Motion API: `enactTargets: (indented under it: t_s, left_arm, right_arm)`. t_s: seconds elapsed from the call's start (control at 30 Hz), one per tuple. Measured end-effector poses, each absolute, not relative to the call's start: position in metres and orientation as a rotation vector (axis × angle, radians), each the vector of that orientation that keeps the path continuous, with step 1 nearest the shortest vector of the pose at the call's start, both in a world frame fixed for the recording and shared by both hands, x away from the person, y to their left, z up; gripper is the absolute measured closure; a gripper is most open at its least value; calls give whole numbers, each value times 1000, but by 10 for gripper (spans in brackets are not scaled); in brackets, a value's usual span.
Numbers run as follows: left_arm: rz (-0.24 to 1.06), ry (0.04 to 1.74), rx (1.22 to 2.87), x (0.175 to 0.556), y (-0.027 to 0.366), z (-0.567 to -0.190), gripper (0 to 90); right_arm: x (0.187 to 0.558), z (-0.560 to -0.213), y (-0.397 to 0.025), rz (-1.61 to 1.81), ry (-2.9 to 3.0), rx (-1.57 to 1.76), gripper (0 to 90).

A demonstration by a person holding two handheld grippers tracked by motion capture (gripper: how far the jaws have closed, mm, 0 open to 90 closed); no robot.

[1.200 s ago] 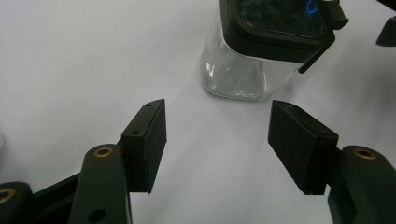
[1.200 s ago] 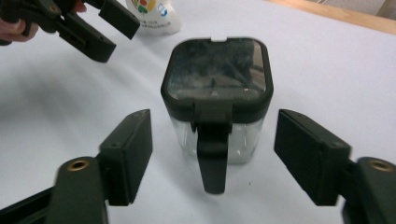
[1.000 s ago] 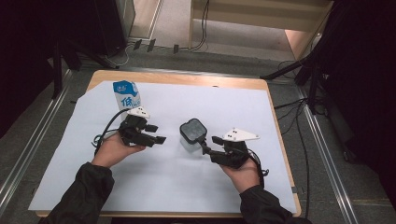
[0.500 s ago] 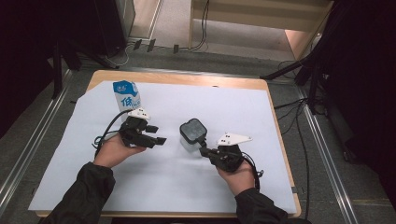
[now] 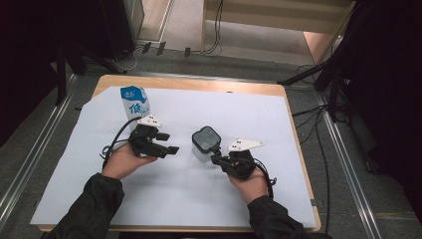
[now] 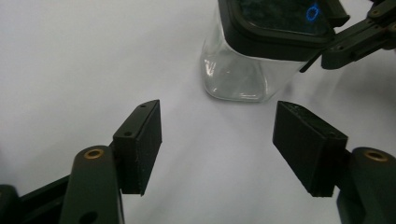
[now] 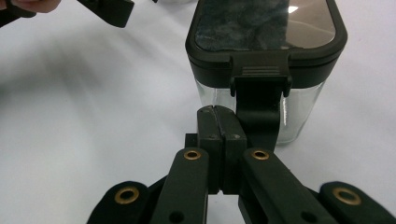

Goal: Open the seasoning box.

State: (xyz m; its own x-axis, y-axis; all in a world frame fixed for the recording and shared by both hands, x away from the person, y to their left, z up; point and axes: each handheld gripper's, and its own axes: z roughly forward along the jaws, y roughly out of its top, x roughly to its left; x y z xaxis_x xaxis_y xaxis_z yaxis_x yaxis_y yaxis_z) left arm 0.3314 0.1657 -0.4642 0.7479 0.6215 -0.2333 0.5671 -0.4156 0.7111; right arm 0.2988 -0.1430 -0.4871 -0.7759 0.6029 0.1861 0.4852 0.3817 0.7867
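A clear glass jar (image 5: 205,141) with a dark clip-on lid stands upright mid-table on the white sheet (image 5: 278,124). My right gripper (image 5: 215,158) is at its near side. In the right gripper view its jaws (image 7: 217,114) are pressed together with nothing between them, the tips just left of the lid's black latch (image 7: 259,88), which hangs down the jar (image 7: 299,116). My left gripper (image 5: 169,143) is held to the left of the jar, open and empty. In the left gripper view (image 6: 217,140) the jar (image 6: 238,74) stands ahead, beyond the jaws.
A blue-and-white milk carton (image 5: 134,102) stands upright at the back left, just behind my left hand. Cables trail from both grippers across the sheet. The wooden table edge (image 5: 298,149) runs close along the right, with metal rails on the floor on both sides.
My right hand has shifted slightly left and toward the jar's near side, with its jaws staying together. The left gripper, the jar and the carton have not moved.
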Motion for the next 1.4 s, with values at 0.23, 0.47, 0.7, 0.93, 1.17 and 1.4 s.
enactTargets:
  t_s: [0.23, 0.47, 0.7, 0.93, 1.17, 1.4]
  left_arm:
    - [60, 883, 2117, 332, 164, -465, 309]
    - [13, 877, 2104, 333, 164, -466, 230]
    - [8, 845, 2055, 333, 159, -464, 142]
    - [15, 819, 2095, 333, 151, -468, 167]
    - [15, 803, 2087, 338, 146, -471, 179]
    - [-31, 811, 2119, 344, 137, -471, 211]
  right_arm:
    - [309, -486, -153, 1354, 2474, 1034, 900]
    - [319, -486, -162, 1364, 2444, 1082, 900]
    - [327, -487, -166, 1331, 2451, 1089, 900]
    - [339, -491, -172, 1300, 2456, 1129, 900]
    - [348, -490, -176, 1300, 2434, 1146, 900]
    - [353, -492, -177, 1288, 2427, 1157, 900]
